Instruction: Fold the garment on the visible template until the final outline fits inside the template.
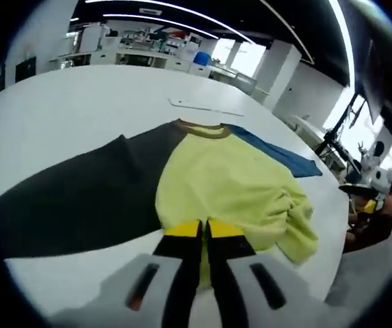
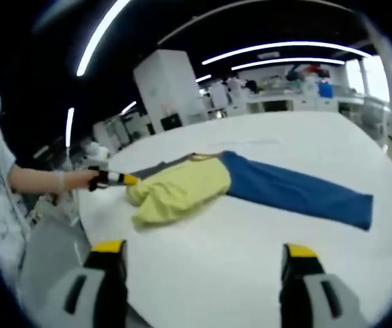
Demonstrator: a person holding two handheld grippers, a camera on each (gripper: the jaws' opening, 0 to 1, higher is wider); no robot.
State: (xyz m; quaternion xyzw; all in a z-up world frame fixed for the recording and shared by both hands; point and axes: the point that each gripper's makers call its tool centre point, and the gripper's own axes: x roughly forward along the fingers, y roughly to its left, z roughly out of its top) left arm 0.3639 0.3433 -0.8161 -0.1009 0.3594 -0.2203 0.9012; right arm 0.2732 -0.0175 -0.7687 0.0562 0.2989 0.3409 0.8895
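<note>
- The left gripper (image 1: 203, 232) sits nearest, its yellow-tipped jaws pressed together over the near hem of the yellow-green T-shirt (image 1: 233, 184). It appears to have the cloth pinched, presumably so the hem can be drawn over for a fold.
- Just beside that grip, the shirt's right-hand edge is bunched into folds, which suggests the fabric is being dragged, not lying at rest.
- The shirt lies across the dark template sheet (image 1: 79, 198), which spreads out to the left of the shirt. A blue panel (image 1: 278, 156) shows from under the shirt's far right side.
- The brown collar (image 1: 208, 130) lies at the shirt's far end, turned away from the gripper.
- In the right gripper view, the right gripper (image 2: 202, 263) hangs over bare white table (image 2: 237, 260) on the near side of the shirt (image 2: 178, 188). Its jaws are spread wide with nothing between them, probably waiting to take a second edge.
- Beyond it, the left gripper (image 2: 117, 179) meets the shirt's left end, held by a person's hand (image 2: 59, 181).
</note>
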